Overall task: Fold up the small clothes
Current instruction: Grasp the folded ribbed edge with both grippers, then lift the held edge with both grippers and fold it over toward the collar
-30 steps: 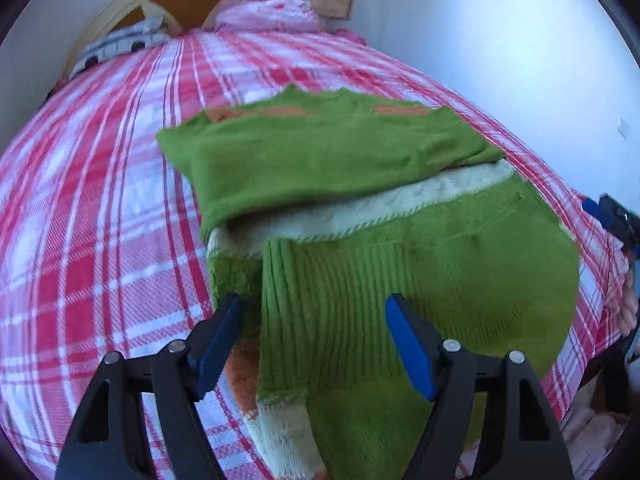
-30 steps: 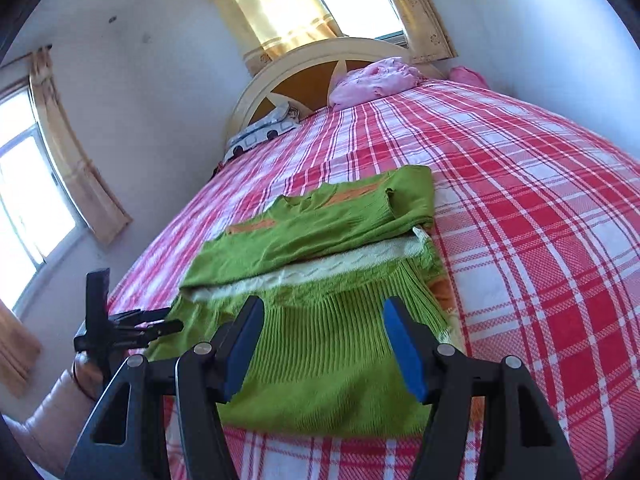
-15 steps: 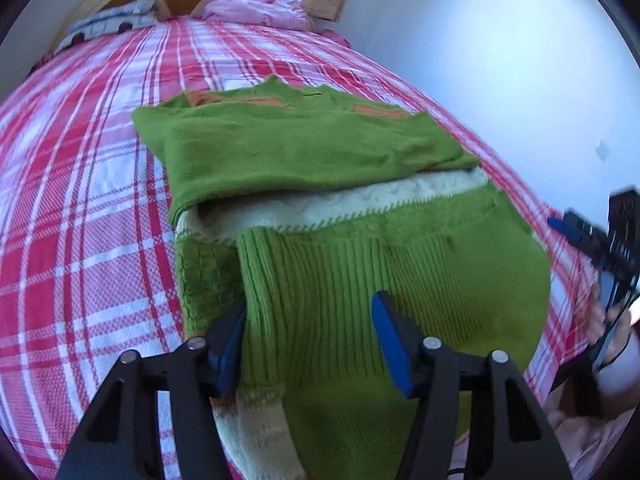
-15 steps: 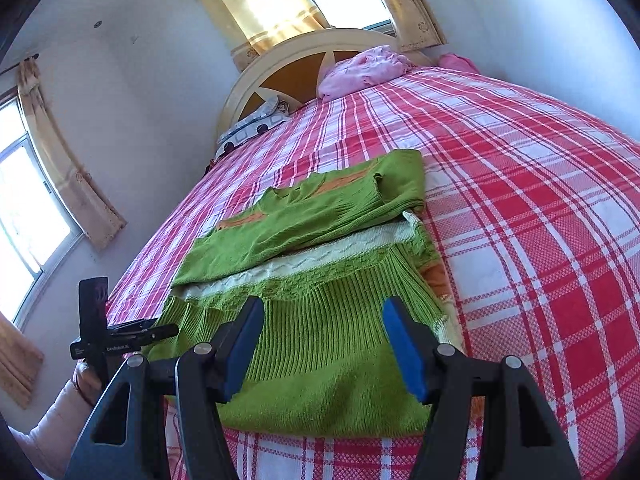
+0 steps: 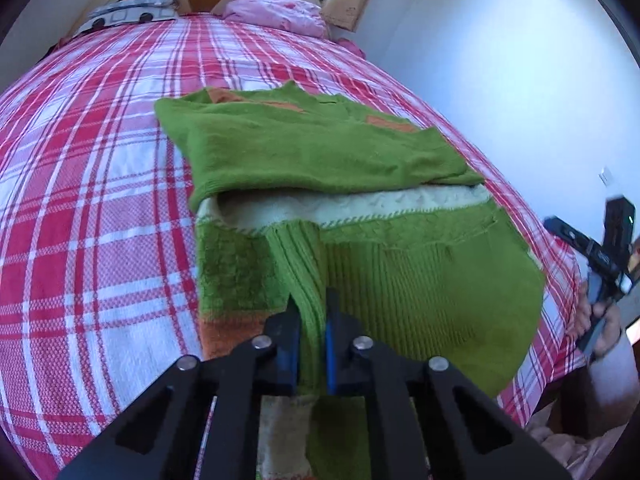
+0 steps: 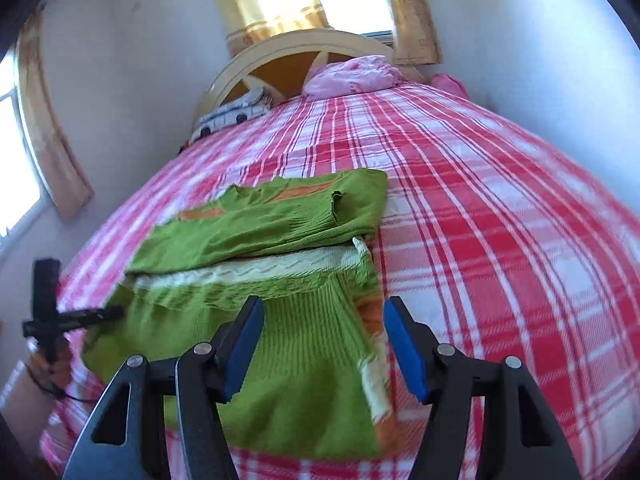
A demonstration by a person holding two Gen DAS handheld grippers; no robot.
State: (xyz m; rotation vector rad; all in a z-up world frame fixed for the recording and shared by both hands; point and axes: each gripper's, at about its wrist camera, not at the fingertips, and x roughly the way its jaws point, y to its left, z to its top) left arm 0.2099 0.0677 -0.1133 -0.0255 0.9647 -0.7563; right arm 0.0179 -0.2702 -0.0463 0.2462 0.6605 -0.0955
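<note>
Green knitwear fills the space ahead of both grippers: a small green sweater (image 5: 320, 152) with a cream band and orange patches lies on the red-and-white plaid bedspread (image 5: 100, 200), its top part folded down over the cream band and its ribbed hem end nearest the cameras.

The left gripper (image 5: 311, 320) has just been closing, and its blue pads are now clamped on a raised ridge of the sweater's ribbed fabric; the pinched fold runs straight ahead from the pads toward the cream band. To the left of this gripper lies a textured green panel with an orange edge; to its right the ribbed hem spreads out toward the bed's edge. Far to its right a person's hand (image 5: 600, 320) holds the other gripper's dark frame.

The right gripper (image 6: 324, 344) stands with its jaws apart above the ribbed hem, nothing pressed between the blue pads (image 6: 404, 348). The sweater's right edge, with its orange and cream trim, lies between and just under the pads. Off to this gripper's left the left gripper's frame shows at the sweater's far corner.

Beyond the sweater, ahead of both grippers, a pink pillow (image 6: 352, 76) rests against the arched headboard (image 6: 296, 52).
</note>
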